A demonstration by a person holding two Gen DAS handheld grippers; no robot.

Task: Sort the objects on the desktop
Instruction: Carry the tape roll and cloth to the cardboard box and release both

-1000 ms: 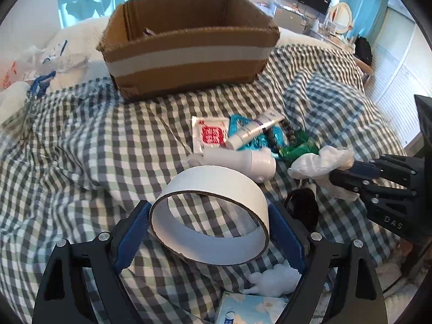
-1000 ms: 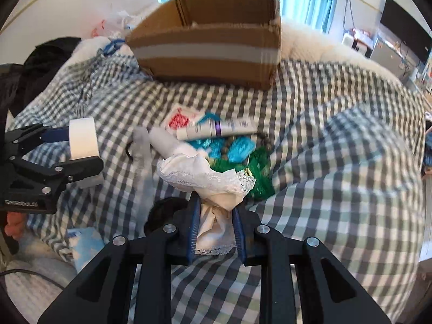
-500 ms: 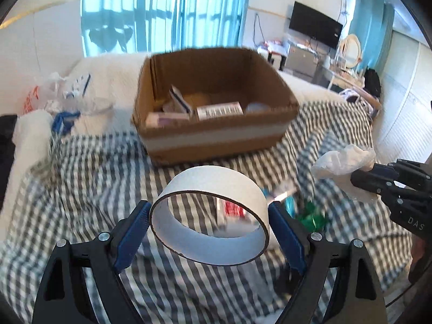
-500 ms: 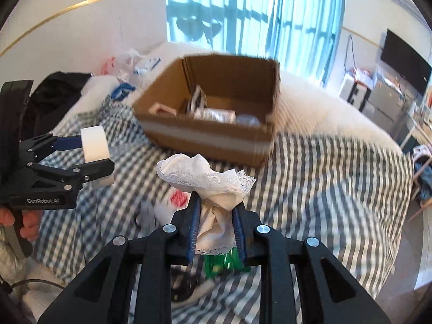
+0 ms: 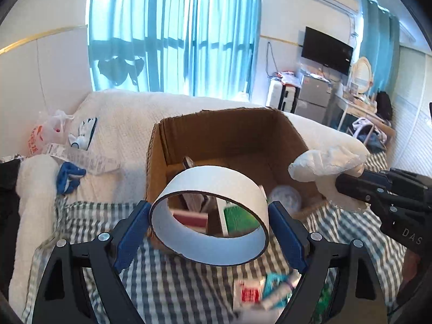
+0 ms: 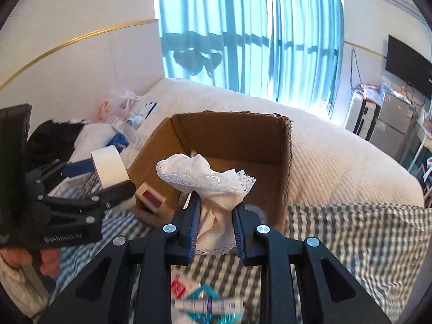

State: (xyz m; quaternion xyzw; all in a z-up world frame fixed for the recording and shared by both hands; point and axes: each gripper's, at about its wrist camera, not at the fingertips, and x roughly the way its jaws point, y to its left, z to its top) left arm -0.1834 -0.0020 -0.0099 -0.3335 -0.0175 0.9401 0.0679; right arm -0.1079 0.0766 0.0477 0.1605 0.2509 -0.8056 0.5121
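The left gripper (image 5: 209, 225) pinches a roll of white tape (image 5: 210, 216) across its width, one blue pad on each side, jaws spread wide around it. The roll hangs in the air at the near wall of the cardboard box (image 5: 216, 132), its open ring facing the camera. From the right wrist view the same tape (image 6: 109, 166) sits just left of the box's near left corner.

The right gripper (image 6: 216, 229) is pressed in on a white lace-edged cloth (image 6: 213, 183), which bunches up above the pads and hangs a little below them. The cloth is in the air over the near edge of the box (image 6: 286, 162); in the left wrist view it (image 5: 326, 162) is at the box's right wall.

The box stands open on a bed, where a checked cover (image 5: 167, 280) meets a white quilt (image 5: 127, 113). Inside the box lie a dark red carton (image 5: 190, 220), a green-and-white pack (image 5: 237, 217) and a round clear lid (image 5: 286, 197).

On the cover in front of the box are a red-and-white sachet (image 5: 249, 291) and a white tube (image 6: 209, 305) on a teal packet (image 6: 208, 291), all blurred.

Left of the box on the quilt are a plastic bag (image 5: 46, 132), a receipt (image 5: 83, 156) and a blue item (image 5: 68, 175)
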